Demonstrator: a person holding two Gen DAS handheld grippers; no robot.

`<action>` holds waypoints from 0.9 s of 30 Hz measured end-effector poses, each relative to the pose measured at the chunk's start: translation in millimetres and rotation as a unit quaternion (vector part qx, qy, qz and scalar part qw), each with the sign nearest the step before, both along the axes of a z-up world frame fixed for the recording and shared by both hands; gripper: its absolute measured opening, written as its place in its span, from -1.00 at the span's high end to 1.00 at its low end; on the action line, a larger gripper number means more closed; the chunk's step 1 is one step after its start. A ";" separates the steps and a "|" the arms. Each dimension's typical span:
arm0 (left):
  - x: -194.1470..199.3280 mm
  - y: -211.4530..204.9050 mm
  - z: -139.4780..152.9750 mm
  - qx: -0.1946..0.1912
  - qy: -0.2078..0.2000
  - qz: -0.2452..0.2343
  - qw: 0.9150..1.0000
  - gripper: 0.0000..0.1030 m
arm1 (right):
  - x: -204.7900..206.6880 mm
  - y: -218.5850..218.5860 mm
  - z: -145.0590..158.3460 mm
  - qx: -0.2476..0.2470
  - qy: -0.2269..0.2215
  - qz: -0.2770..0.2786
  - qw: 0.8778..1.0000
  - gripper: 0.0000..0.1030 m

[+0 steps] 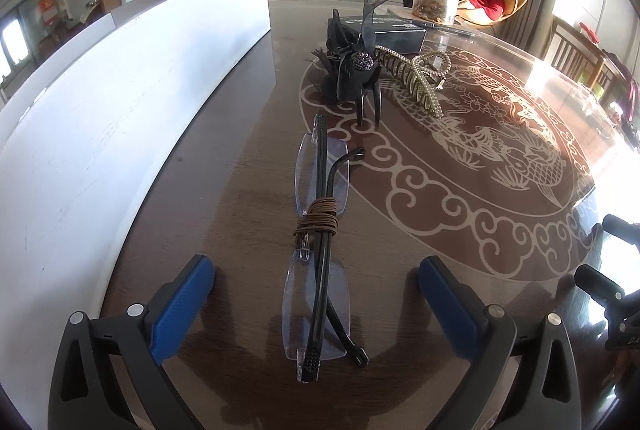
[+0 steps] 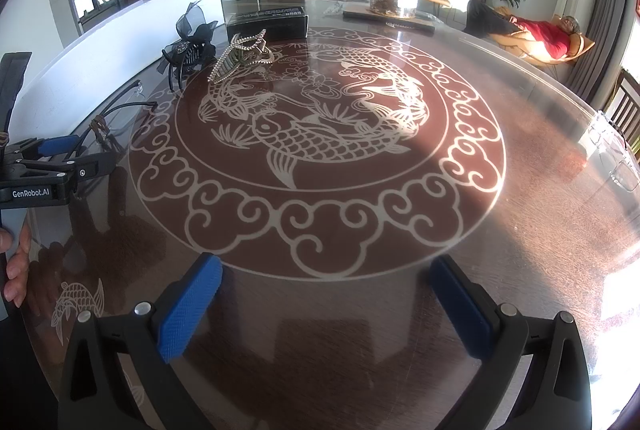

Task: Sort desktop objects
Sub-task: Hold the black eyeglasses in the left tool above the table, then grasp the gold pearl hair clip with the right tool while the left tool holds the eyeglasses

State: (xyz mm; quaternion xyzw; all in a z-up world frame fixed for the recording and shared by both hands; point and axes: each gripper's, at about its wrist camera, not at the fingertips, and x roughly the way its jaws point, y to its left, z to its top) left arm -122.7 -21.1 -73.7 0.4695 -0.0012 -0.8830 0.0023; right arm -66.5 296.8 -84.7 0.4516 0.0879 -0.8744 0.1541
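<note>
Hand-held claws, matched pair, black with blue pads

Left claw (image 1: pixel 316 294): two black angular arms, each with triangular cut-outs and two round silver screws; blue fingers (image 1: pixel 182 306) with a fine ribbed texture. Right claw (image 2: pixel 324 306): same build, blue fingers (image 2: pixel 188 310) cross-hatched. Seen side-on from the right wrist camera, the left unit's black body carries white "GenRobot.AI" lettering and small silver screws, with a hand (image 2: pixel 16 266) at its grip.
</note>
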 end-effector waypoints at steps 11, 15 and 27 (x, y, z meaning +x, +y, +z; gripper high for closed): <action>-0.5 0.0 -0.2 0.000 0.000 0.001 1.000 -1.00 | -115.2 -51.3 30.9 -0.114 -0.015 0.012 0.993 -1.00; -0.4 0.2 -0.2 0.000 0.000 0.001 1.000 -1.00 | -164.5 -100.2 30.5 -0.104 -0.014 0.026 0.994 -1.00; -1.0 0.0 -0.6 -0.001 0.000 0.001 1.000 -1.00 | -174.4 -134.0 3.4 -0.047 -0.025 0.059 0.997 0.01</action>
